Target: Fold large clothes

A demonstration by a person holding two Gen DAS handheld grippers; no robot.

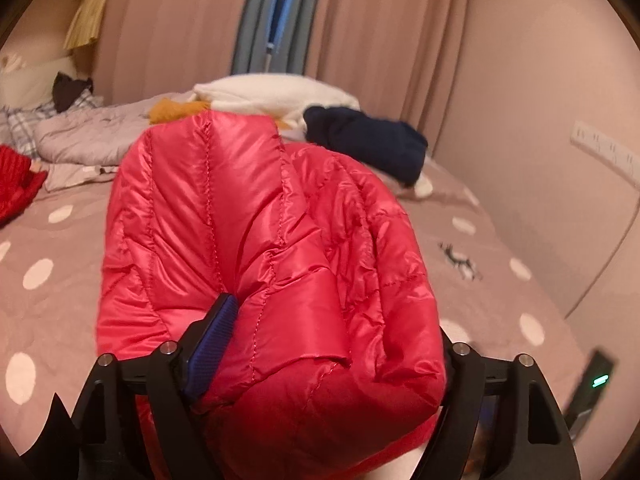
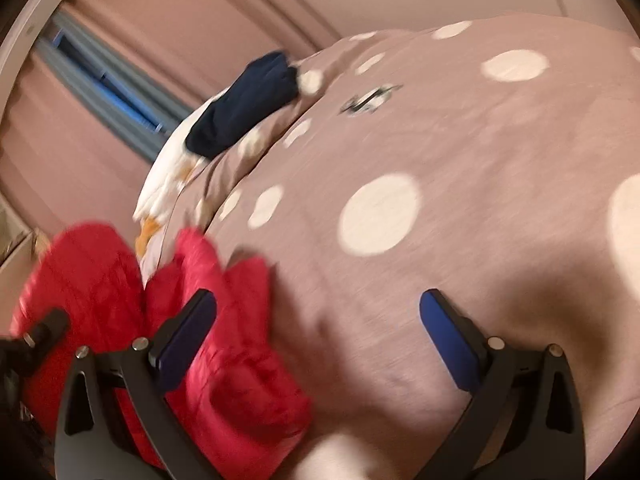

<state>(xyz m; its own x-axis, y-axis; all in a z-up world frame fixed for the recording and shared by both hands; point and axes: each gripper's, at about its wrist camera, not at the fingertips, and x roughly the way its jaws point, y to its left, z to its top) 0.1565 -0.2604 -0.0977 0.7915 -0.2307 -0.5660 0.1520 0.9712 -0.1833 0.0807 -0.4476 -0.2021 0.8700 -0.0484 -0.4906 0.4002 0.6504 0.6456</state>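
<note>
Right claw (image 2: 318, 297) stood spread wide with only bedspread between its pads, its left finger over the edge of the red cloth. The left claw (image 1: 336, 320) had the jacket filling its gap. One blue pad (image 1: 212, 344) touched the fabric and the other was hidden, so I could not tell whether it pinched or merely straddled.

The dotted bedspread (image 1: 60, 300) carried everything. On its near middle lay the red quilted jacket (image 1: 248, 220), already gathered into a thick, narrow bundle with one panel doubled over the top. The folding looked more than half done. The heap was still puffy and uneven, though, so it probably wanted one more fold across, then flattening.

Its long axis ran from the near end at the left claw towards the far side, leaning a little left. A squared edge pointed away, but collar or hem I could not tell.

Far off lay a white garment (image 1: 272, 92), with a smaller navy garment (image 1: 368, 144) to its right. Both looked unfolded, so more work remained.
</note>
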